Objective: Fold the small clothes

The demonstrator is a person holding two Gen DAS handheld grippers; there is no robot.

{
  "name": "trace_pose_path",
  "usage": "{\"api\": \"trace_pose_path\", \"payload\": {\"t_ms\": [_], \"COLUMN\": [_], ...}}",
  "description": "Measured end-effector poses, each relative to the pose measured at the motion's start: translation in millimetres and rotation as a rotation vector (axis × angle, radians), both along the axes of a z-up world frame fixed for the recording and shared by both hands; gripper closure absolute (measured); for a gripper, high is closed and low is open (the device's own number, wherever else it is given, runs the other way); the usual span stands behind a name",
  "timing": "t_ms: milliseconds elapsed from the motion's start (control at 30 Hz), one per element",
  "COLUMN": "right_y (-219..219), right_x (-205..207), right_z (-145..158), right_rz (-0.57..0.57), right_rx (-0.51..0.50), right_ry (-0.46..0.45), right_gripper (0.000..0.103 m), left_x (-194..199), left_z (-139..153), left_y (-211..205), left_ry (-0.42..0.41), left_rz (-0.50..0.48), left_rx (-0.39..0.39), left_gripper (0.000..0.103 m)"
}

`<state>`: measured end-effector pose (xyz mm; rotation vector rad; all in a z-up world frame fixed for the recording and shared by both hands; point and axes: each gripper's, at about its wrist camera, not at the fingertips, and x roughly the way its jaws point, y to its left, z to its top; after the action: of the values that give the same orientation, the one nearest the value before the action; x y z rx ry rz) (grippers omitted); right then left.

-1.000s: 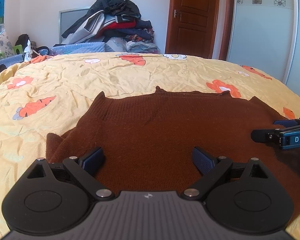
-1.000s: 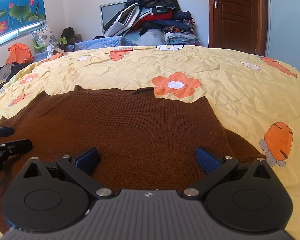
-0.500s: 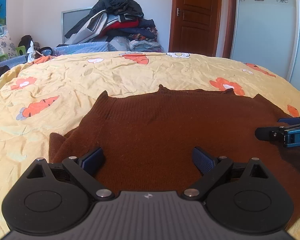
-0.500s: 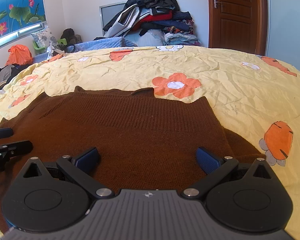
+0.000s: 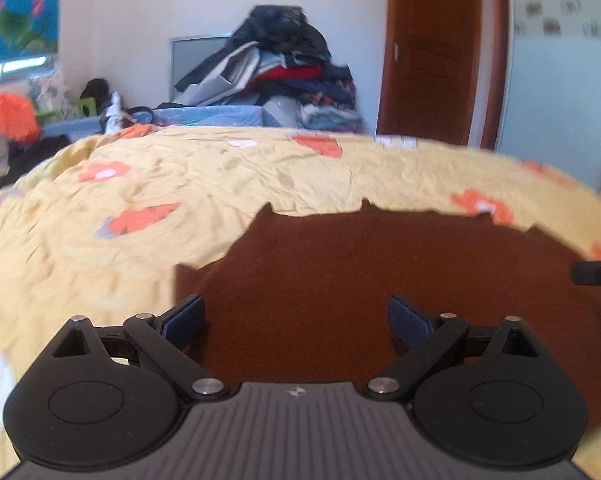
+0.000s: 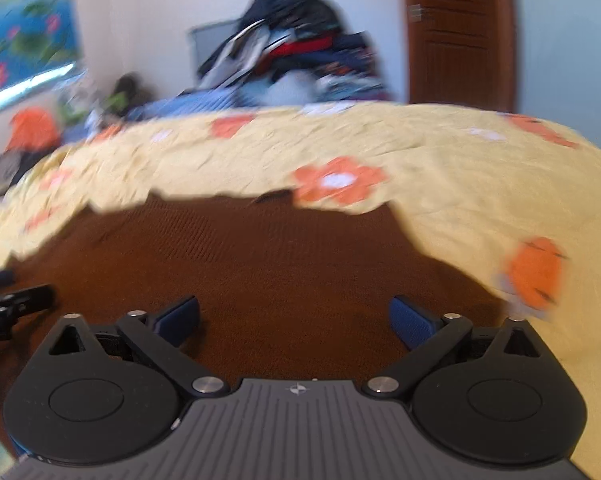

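Left wrist view: the left tongs [image 5: 294, 316] gape wide and empty over the brown sweater [image 5: 380, 272], which lies flat on the yellow bed [image 5: 180, 184] stretching from 9 to 3 o'clock; its left edge sits at 10 o'clock.

Right wrist view: the right tongs [image 6: 294, 316] are likewise spread and empty over the sweater's right half, its right edge at 2 o'clock. Each arm is nearer its own side.
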<state>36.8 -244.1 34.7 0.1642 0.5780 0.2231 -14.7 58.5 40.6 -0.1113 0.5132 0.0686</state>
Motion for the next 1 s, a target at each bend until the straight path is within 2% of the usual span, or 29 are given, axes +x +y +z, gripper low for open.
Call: {"api": "trace_pose_path", "payload": {"t_ms": [67,100,200,300,367,433,500,567,633,667,700,733,767,833,1000], "right_y": [-30,-44,-79,-100,-103,-97,-91,-91,-92,-93,-92,-89,-88,-92,-109], "right_x": [-37,-55,-91,-101,-93,-84,-71,-60,-53,-50,-48,-46,-46,-51,-76], "right_z": [11,14,13,1,-13,-22,-26,-29,-32,-34,-38,-42,-45,-44,-23], "right_rz": [0.019,0.019,-0.082,-0.146,-0.106,-0.026,-0.024,-0.034,-0.030,-0.009,0.007,0.017,0.026,0.047,0.097], "right_rx": [0.156,0.199,0.221,0.289,0.400,0.494,0.524,0.579,0.635,0.638,0.622,0.600,0.584,0.580,0.581], "right_ry": [-0.019,-0.022,0.023,0.138,0.249,0.264,0.261,0.266,0.295,0.317,0.338,0.350,0.348,0.323,0.270], "right_gripper": [0.000,0.000,0.000,0.000,0.000,0.000,0.000,0.000,0.012,0.033,0.061,0.071,0.080,0.082,0.085], "left_x": [-38,-56,-98,-111,-106,-96,-78,-66,-58,-56,-52,-46,-43,-47,-76], "left_z": [5,6,-1,-19,-34,-33,-32,-31,-30,-29,-29,-31,-33,-34,-2], "left_y": [25,36,64,80,85,80,73,69,68,70,69,69,69,74,75], "left_ry": [-0.004,0.004,0.029,0.084,0.082,0.071,0.080,0.073,0.081,0.094,0.131,0.183,0.212,0.201,0.151], "left_rz": [0.010,0.015,0.022,0.069,0.076,0.091,0.084,0.119,0.145,0.161,0.163,0.164,0.172,0.168,0.039], "left_rx": [-0.157,-0.241,-0.476,-0.702,-0.841,-0.841,-0.827,-0.816,-0.825,-0.819,-0.794,-0.755,-0.732,-0.752,-0.632], "left_gripper": [0.005,0.005,0.005,0.005,0.003,0.002,0.002,0.003,0.006,0.026,0.045,0.083,0.093,0.095,0.098]}}
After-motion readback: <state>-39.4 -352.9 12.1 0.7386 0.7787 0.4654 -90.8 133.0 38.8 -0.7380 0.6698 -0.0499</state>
